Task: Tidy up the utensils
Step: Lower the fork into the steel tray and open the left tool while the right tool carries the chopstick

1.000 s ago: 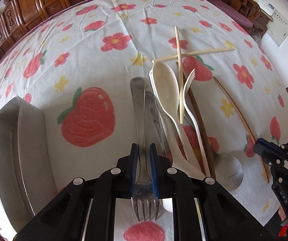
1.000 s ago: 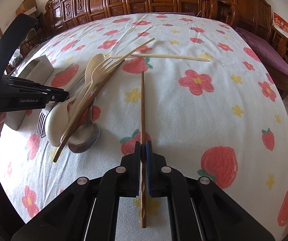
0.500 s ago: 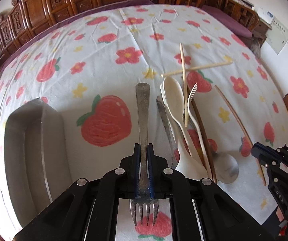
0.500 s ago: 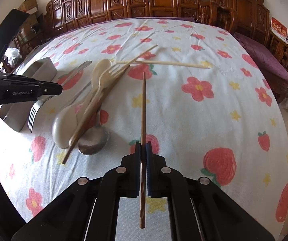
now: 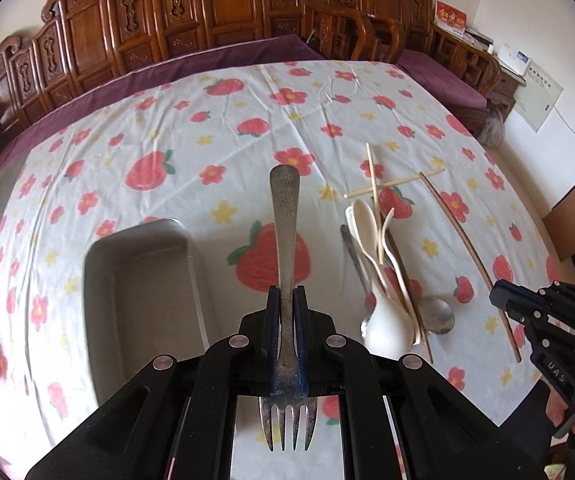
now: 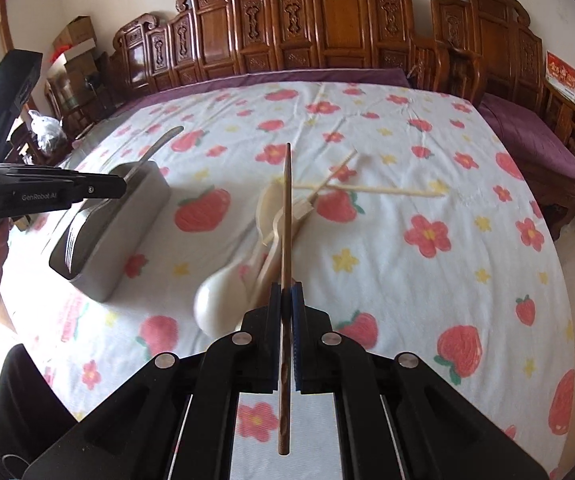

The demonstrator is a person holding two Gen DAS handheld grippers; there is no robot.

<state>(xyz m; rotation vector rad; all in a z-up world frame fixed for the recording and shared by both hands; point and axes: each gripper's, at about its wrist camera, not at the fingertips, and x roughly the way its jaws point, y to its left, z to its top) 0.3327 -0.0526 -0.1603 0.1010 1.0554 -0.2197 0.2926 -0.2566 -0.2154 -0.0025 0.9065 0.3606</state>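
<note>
A: L gripper (image 5: 287, 312) – what was it doing?

B: Pads pinched on a metal fork (image 5: 285, 248), gripped at the neck. Tines hung back toward the cam, flat handle stuck out fwd past the fingertips. Fork was dull steel, speckled, handle rounded at the end. It hung above the tablecloth (image 5: 207, 140), clear of it.

A: R gripper (image 6: 286, 300)?

B: Clamped on one dark wooden chopstick (image 6: 286, 216). Thin, round, brown; spiral grooves on the butt end behind the pads, tip tapered and pointing fwd. Also off the cloth.

A: Tray?

B: Rect. metal tray (image 5: 99, 280), grey, rounded corners, deep walls. Sat just left of the fork in L view, w/ nothing visible inside. In R view the fork's tines hung over its near end.

A: Rest of the utensils?

B: Piled right of the fork, well apart from the tray: cream plastic spoon (image 5: 383, 332), cream plastic fork (image 5: 391, 240), steel spoon (image 5: 439, 316) partly under them. Two pale bamboo chopsticks (image 5: 391, 182) lay crossed at the far end of the pile. Cloth was white, wrinkled, printed w/ strawberries and flowers.
</note>
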